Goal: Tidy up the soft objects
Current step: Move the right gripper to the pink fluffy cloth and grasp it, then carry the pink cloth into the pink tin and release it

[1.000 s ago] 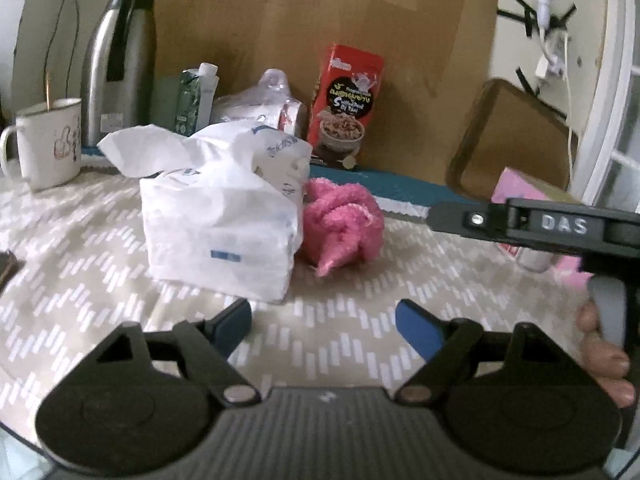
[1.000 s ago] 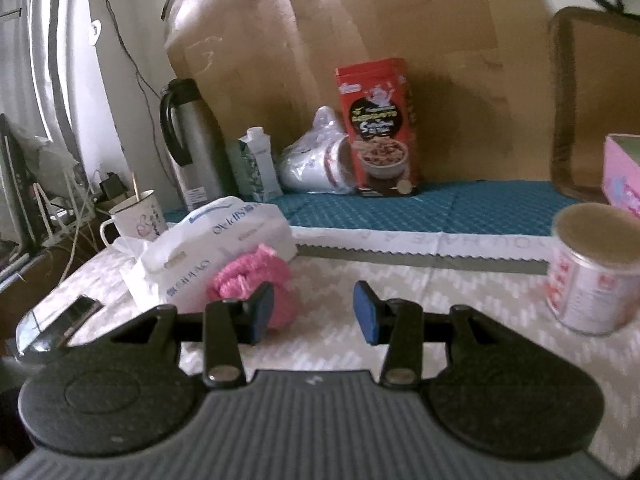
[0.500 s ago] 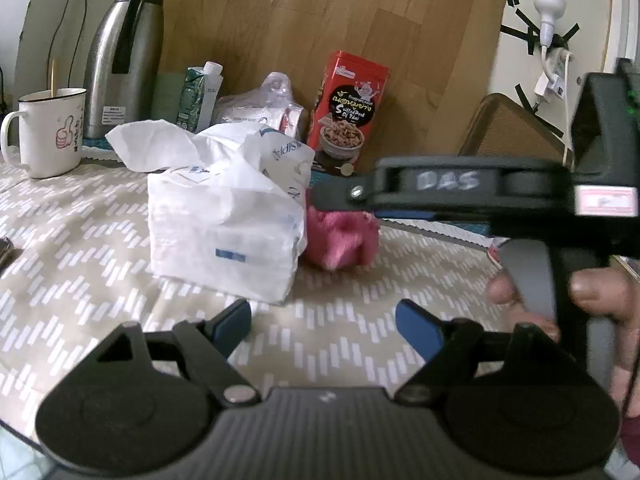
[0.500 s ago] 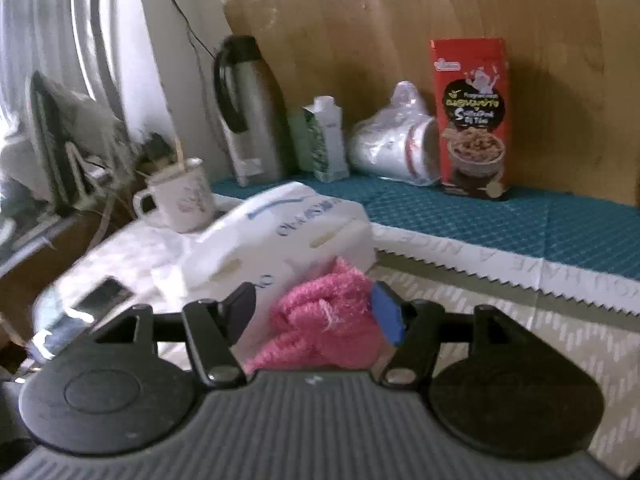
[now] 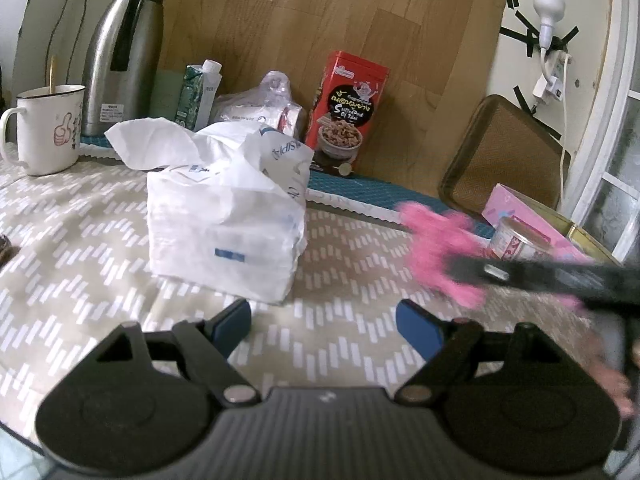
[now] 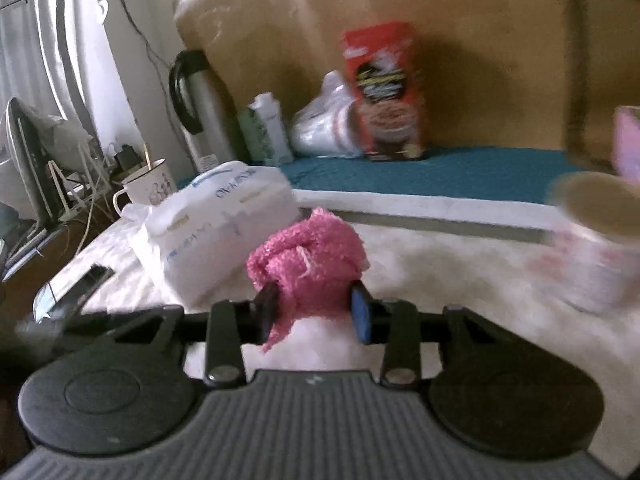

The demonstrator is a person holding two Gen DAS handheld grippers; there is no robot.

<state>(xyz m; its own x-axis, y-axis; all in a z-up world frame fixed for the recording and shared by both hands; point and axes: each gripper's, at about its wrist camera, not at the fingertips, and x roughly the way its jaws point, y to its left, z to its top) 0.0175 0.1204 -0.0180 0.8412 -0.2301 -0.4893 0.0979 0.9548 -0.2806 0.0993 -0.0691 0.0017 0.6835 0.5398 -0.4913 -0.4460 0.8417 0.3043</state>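
A fluffy pink cloth (image 6: pixel 308 264) sits between the blue pads of my right gripper (image 6: pixel 316 312). The jaws are closing and both pads press into it. In the left wrist view the same pink cloth (image 5: pixel 436 240) is a blur at the right, carried on the black right gripper (image 5: pixel 540 272) above the tablecloth. The white tissue pack (image 5: pixel 224 220) stands alone at centre with a tissue sticking out of its top; in the right wrist view the tissue pack (image 6: pixel 216 228) lies left of the cloth. My left gripper (image 5: pixel 324 320) hangs open and empty in front of the pack.
A mug (image 5: pixel 48 128), a steel thermos (image 5: pixel 124 52), a milk carton (image 5: pixel 198 94) and a red cereal box (image 5: pixel 348 108) line the back. At the right stand a small can (image 5: pixel 516 240), a pink box (image 5: pixel 520 216) and a brown tray (image 5: pixel 504 148). A phone (image 6: pixel 72 292) lies by the left edge.
My right gripper reached in to the pink cloth beside the tissue pack, closed on it and drew it away to the right. The left gripper stayed put.
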